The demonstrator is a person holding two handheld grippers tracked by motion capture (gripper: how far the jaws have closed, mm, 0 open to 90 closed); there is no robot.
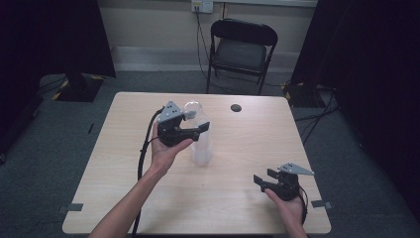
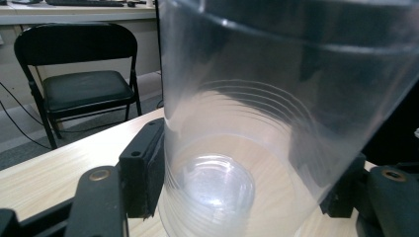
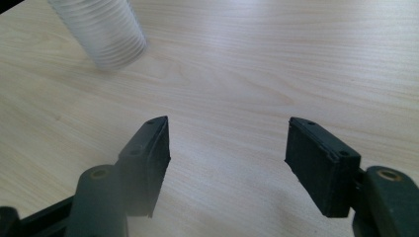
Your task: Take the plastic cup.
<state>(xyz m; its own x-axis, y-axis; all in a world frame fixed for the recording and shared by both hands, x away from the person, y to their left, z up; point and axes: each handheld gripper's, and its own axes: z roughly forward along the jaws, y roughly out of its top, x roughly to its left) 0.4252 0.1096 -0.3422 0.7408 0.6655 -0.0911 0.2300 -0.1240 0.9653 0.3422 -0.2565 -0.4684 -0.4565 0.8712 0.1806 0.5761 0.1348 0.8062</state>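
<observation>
Stacked clear plastic cups (image 1: 200, 136) stand mid-tabletop (image 1: 124, 183), gripped near the rim by the left tongs (image 1: 200, 126); a light squeeze and straight lift seem wise, while the right tongs (image 1: 262, 179) hover apart, nearer the person.

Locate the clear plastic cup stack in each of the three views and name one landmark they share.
High view: the cup stack stands at table centre, between the left gripper's jaws.
Left gripper view: the stack looms close, from centre to right, a jaw on either side.
Right gripper view: its ribbed base sits top left.
Shared landmark: the wooden table.
</observation>
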